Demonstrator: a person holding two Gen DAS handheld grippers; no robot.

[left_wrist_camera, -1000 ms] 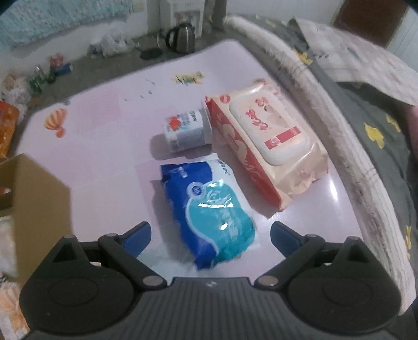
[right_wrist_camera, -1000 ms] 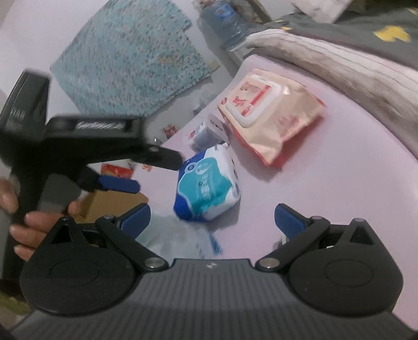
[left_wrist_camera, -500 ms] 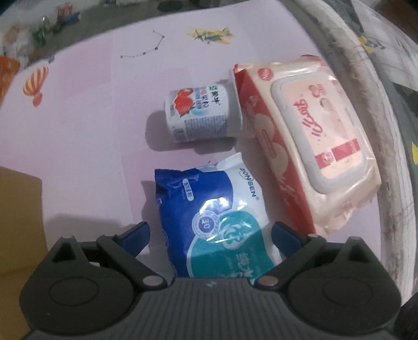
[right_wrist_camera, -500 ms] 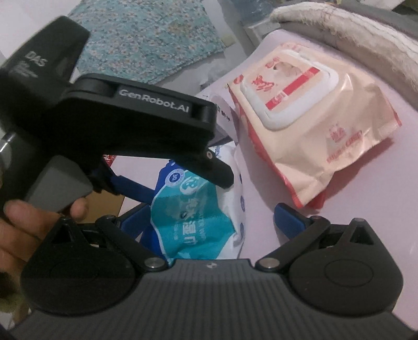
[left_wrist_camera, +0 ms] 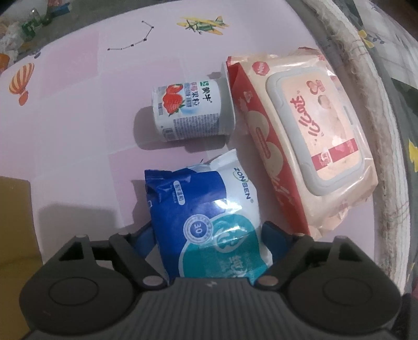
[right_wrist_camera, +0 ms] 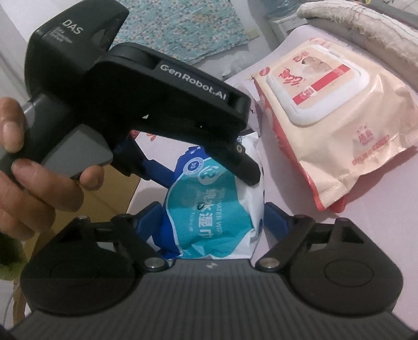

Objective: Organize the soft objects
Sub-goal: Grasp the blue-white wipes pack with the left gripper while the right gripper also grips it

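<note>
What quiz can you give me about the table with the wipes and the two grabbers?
1. True or false: the yogurt cup lies on its side.
2. Which thing sits between the fingers of both grippers? A) the pink wipes pack B) the blue wipes pack C) the yogurt cup
3. Fill in: the yellow-green cartoon printed on the table is an ____.

Key:
1. True.
2. B. The left gripper and the right gripper have just been closing, and their pads press on that pack.
3. Airplane.
</note>
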